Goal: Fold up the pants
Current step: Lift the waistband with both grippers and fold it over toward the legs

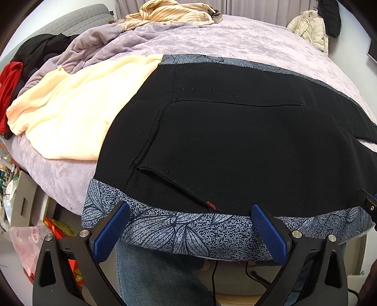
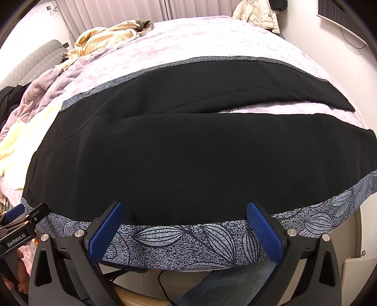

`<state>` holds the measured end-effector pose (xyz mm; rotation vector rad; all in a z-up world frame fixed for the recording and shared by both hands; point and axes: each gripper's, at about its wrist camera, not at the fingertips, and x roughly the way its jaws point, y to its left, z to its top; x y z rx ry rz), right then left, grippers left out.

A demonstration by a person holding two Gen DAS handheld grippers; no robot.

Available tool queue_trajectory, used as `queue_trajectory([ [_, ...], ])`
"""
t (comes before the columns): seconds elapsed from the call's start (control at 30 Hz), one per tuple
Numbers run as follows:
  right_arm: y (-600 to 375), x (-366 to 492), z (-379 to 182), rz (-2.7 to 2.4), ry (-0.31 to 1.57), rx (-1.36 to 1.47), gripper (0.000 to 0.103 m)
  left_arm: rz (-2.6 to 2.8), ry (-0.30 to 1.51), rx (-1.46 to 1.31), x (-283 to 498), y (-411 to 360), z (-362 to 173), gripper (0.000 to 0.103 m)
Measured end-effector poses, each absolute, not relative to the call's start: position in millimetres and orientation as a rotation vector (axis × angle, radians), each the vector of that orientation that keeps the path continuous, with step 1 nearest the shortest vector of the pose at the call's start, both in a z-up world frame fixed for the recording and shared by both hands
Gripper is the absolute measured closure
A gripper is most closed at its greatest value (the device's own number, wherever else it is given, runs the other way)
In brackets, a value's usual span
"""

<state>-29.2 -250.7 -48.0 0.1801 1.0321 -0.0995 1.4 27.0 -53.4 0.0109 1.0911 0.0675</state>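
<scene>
Barely begun: pants [image 1: 235, 141] lie spread flat on the bed [image 1: 212, 40], no fold made.

Leftmost, a cream towel [image 1: 70, 113] sits beside the waist; the left gripper [image 1: 188, 226] hangs wide open at the near patterned edge, gripping nothing. Further right, the right gripper [image 2: 183, 223] is equally spread and empty over the near leg, both legs [image 2: 212, 94] running apart. Every fold remains. Lilac bedspread, striped clothes [image 2: 103, 37] heaped behind, a pale jacket [image 2: 256, 11] hanging by the wall.

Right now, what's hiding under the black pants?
Under the black pants lies a blue flower-patterned cloth, peeking out along the edges, on the purple blanket. The middle underneath is covered, so I cannot see it.
</scene>
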Motion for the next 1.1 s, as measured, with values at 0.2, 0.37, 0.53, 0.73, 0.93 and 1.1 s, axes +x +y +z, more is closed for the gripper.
queue_trajectory([
  [0.2,-252.9,-32.3,-45.7,-0.088,1.020,0.194,0.000,0.064,1.082,0.005,-4.3,30.9,-51.7,0.000],
  [0.37,-267.0,-39.9,-42.3,0.070,0.950,0.379,0.000,-0.028,1.067,-0.068,-10.4,41.3,-49.3,0.000],
  [0.53,-295.6,-58.5,-53.6,0.321,0.869,0.654,0.010,-0.200,0.977,-0.206,-33.1,78.9,-48.9,0.000],
  [0.73,-324.7,-85.3,-107.6,0.433,0.945,0.876,0.052,-0.282,1.029,-0.302,-63.2,115.4,-80.4,0.000],
  [0.93,-347.1,-95.6,-137.3,0.393,0.929,1.008,0.052,-0.325,0.997,-0.525,-48.0,129.0,-101.8,0.000],
  [1.1,-345.9,-88.9,-138.7,0.411,0.925,1.000,0.051,-0.345,0.967,-0.545,-35.1,122.5,-97.3,0.000],
])
